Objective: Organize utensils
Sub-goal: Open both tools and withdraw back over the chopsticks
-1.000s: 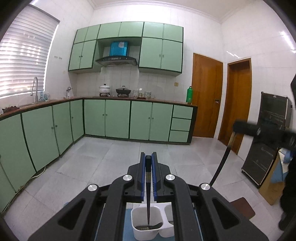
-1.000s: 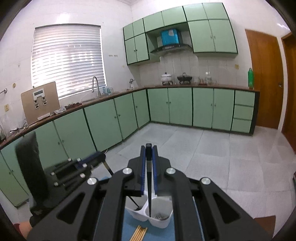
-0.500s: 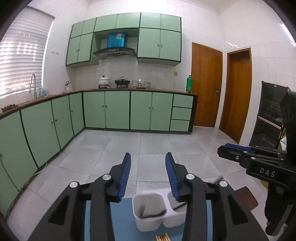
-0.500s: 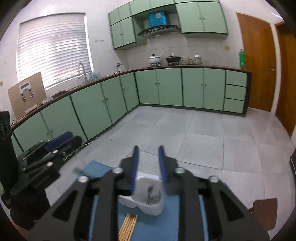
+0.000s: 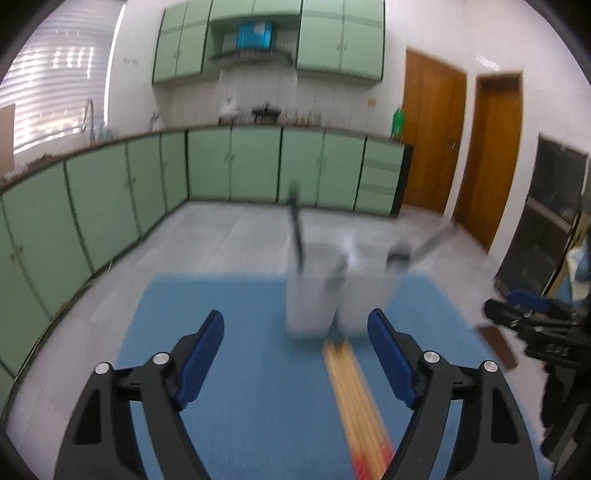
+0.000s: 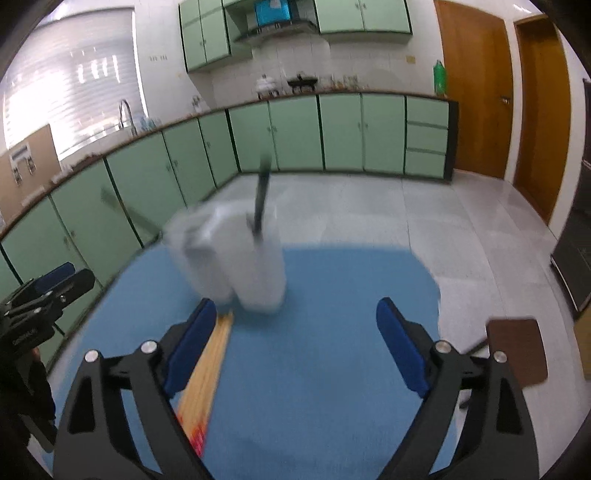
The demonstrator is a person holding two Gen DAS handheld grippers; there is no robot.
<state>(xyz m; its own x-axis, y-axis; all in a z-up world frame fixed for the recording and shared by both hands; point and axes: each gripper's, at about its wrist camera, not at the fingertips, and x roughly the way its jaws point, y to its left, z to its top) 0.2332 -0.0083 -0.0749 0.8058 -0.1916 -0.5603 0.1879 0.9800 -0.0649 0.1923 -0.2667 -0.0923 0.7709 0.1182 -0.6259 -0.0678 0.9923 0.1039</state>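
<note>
Home kitchen, green cabinets (image 5: pixel 255 162), range hood (image 6: pixel 275 18), sink tap (image 6: pixel 125 110), tiled floor (image 6: pixel 369 214)

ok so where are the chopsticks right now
The chopsticks lie flat on the blue mat just in front of the white utensil holder, low and right of centre in the left wrist view, low left in the right.

Motion blur and frame edges hide much of the tabletop scene

The white holder (image 5: pixel 325 291) is smeared in both views, so its compartments and contents cannot be read; the dark handle (image 5: pixel 295 229) standing in it at 12 o'clock and a second one (image 5: pixel 424 247) leaning toward 2 o'clock are streaks of unclear kind. The bundle of chopsticks (image 5: pixel 358 402) blurs and runs behind the left tool's (image 5: pixel 295 354) finger at 5 o'clock. In the right view the chopsticks (image 6: pixel 207 365) slip behind a finger (image 6: pixel 188 347) of the right tool (image 6: pixel 295 347).
</note>
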